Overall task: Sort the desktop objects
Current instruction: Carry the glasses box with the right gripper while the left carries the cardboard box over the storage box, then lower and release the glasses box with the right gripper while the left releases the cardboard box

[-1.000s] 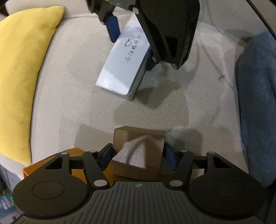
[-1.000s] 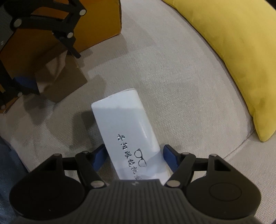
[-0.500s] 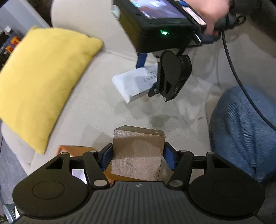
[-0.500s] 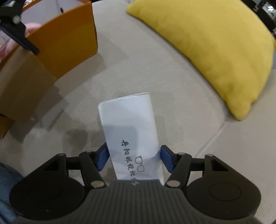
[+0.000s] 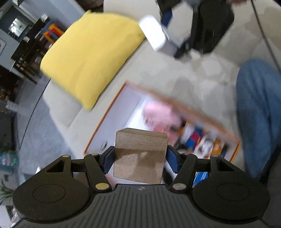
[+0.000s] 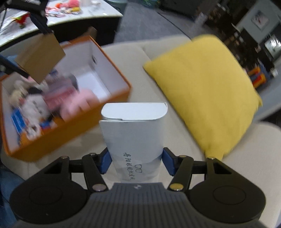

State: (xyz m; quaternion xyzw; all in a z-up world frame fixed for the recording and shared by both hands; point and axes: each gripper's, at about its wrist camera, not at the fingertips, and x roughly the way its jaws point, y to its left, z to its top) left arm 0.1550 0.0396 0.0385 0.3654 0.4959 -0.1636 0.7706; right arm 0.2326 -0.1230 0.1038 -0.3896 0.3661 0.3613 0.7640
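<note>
My left gripper (image 5: 140, 158) is shut on a brown cardboard box (image 5: 140, 140) and holds it in the air above the open orange storage box (image 5: 105, 119). My right gripper (image 6: 136, 159) has a long white glasses box (image 6: 134, 122) between its blue pads; its jaws are closing, and the box hangs clear of the sofa. In the right wrist view the brown box (image 6: 40, 57) hangs over the orange box (image 6: 70, 133), which holds several toys and packets. In the left wrist view the white box (image 5: 154, 33) is blurred at the top.
A yellow cushion (image 6: 207, 91) lies on the beige sofa (image 6: 175, 140) to the right of the orange box. A person's leg in blue jeans (image 5: 258, 114) is at the right. A white table (image 6: 70, 15) with small items stands beyond the sofa.
Both grippers have risen off the sofa with their boxes. The brown box now hangs over the orange box, whose inside has come into view. The white box has left the seat.
</note>
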